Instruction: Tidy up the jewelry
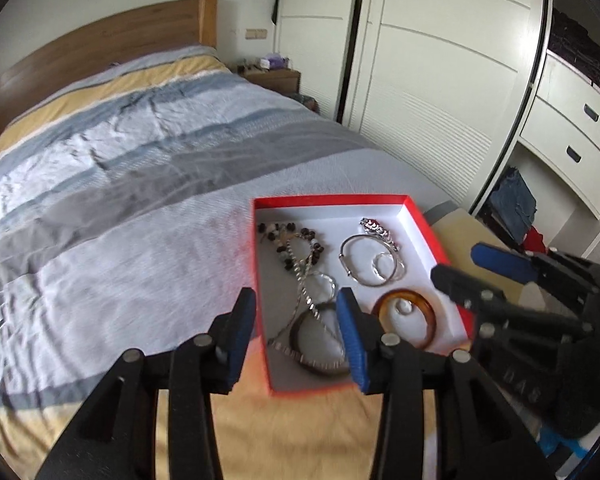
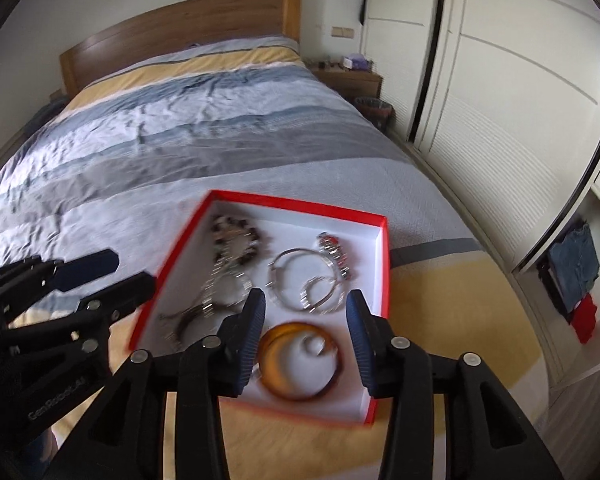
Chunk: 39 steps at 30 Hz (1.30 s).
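A red box with a white inside (image 1: 332,199) (image 2: 300,204) lies on the bed. It holds a dark beaded bracelet (image 1: 288,240) (image 2: 236,236), silver bangles (image 1: 364,260) (image 2: 300,280), a red-stoned silver bracelet (image 1: 374,226) (image 2: 332,246), a silver chain (image 1: 304,280), a dark bangle (image 1: 296,332) and an amber bangle (image 1: 404,293) (image 2: 270,340) around a small ring (image 1: 404,308). My left gripper (image 1: 296,304) (image 2: 132,270) hangs open above the box's near left side, holding nothing. My right gripper (image 2: 305,304) (image 1: 458,260) is open above the amber bangle, empty too.
The box rests near the foot of a bed with a blue, grey and yellow striped duvet (image 1: 140,152). A wooden headboard (image 1: 100,40) and a nightstand (image 1: 276,76) stand at the far end. White wardrobe doors (image 1: 420,80), drawers (image 1: 572,136) and piled clothes (image 1: 516,200) line the right.
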Each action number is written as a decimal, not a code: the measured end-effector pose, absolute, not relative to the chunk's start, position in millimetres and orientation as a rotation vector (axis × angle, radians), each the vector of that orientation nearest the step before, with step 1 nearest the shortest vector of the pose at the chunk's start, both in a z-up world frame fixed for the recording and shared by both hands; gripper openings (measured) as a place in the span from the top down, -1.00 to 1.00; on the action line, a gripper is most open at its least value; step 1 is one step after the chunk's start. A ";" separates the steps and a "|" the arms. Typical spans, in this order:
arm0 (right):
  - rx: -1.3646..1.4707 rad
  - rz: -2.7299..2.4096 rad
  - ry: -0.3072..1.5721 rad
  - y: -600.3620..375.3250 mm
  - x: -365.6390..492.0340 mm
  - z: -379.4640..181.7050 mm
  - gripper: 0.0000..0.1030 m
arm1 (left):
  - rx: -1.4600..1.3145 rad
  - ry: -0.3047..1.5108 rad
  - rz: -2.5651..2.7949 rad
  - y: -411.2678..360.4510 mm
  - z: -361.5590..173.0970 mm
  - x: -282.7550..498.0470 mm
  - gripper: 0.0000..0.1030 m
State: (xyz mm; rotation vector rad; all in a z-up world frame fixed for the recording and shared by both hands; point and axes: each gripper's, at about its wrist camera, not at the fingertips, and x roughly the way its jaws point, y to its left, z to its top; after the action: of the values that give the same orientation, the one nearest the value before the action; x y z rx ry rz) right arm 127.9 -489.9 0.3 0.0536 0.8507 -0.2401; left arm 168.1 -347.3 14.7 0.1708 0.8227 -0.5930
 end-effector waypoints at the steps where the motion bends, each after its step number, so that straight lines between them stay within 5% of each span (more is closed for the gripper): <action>1: 0.038 -0.234 0.846 -479.7 119.3 6.6 0.14 | 0.165 0.812 -0.585 -338.8 22.7 159.8 0.23; 22: 0.008 -0.130 0.775 -325.8 -28.2 73.1 -0.14 | 0.144 0.713 -0.414 -162.4 99.0 13.7 0.23; 39: -0.028 -0.119 0.751 -265.2 -89.3 82.8 -0.18 | 0.137 0.668 -0.419 -107.4 111.9 -41.5 0.22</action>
State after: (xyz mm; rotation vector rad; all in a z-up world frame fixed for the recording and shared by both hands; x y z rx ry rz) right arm -89.3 -265.2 82.8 -0.0284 0.7509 -0.1192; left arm -41.5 -107.4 111.9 0.1372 0.6675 -0.4190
